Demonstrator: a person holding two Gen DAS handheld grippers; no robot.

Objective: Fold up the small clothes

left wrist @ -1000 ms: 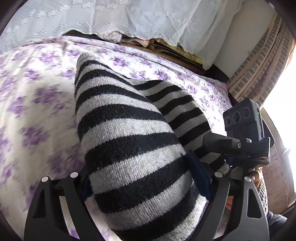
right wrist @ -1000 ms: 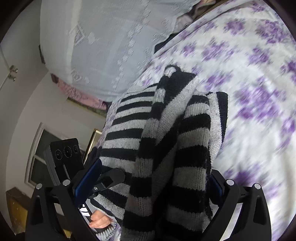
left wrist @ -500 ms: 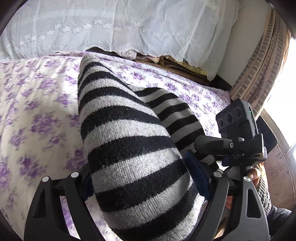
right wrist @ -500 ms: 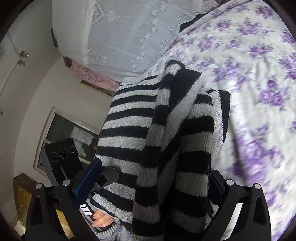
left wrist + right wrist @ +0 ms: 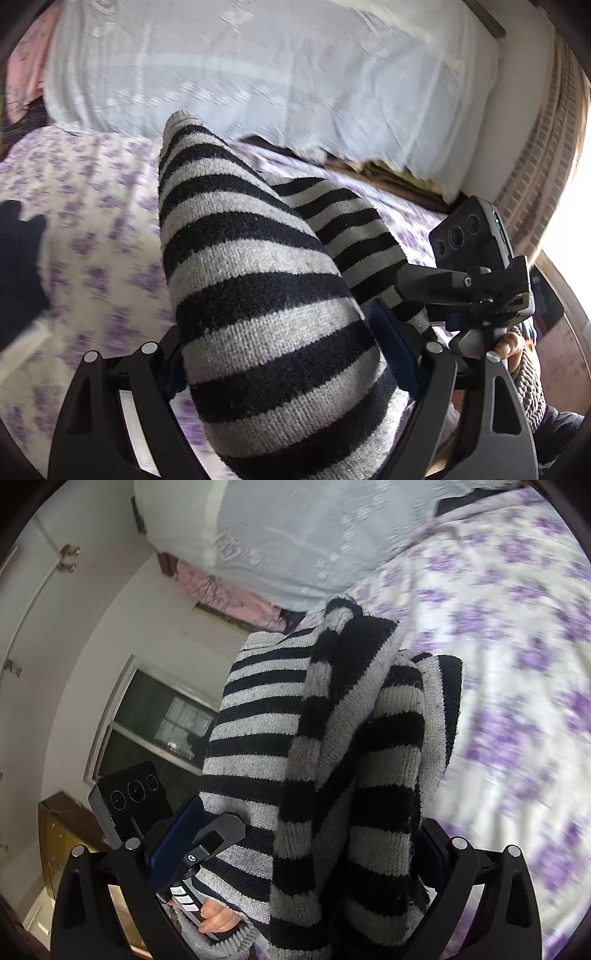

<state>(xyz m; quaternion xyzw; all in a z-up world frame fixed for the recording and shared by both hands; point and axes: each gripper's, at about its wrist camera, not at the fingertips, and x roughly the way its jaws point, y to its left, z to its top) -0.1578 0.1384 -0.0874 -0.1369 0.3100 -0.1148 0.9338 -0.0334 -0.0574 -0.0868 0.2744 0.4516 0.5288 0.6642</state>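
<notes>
A folded black-and-grey striped knit sweater [image 5: 240, 236] is held up above the purple-flowered bed sheet [image 5: 92, 221]. My left gripper [image 5: 282, 354] is shut on one thick end of it, blue pads pressed into the knit on both sides. In the right wrist view the same sweater [image 5: 258, 720] hangs in bunched folds, with my right gripper [image 5: 304, 842] shut on its other end. Each gripper shows in the other's view: the right one [image 5: 461, 284] at the right, the left one [image 5: 177, 830] at the lower left, each with a person's hand on the handle.
A white lace cloth [image 5: 258, 74] covers a pile at the far edge of the bed. A dark garment [image 5: 18, 266] lies on the sheet at the left. A brick wall [image 5: 535, 147] stands at the right; a window [image 5: 159, 720] and a wooden cabinet [image 5: 62, 842] are beyond the bed.
Both grippers have risen and swung across the bed with the sweater still held. The white lace cloth now fills more of both views, and the dark garment has come into view at the left.
</notes>
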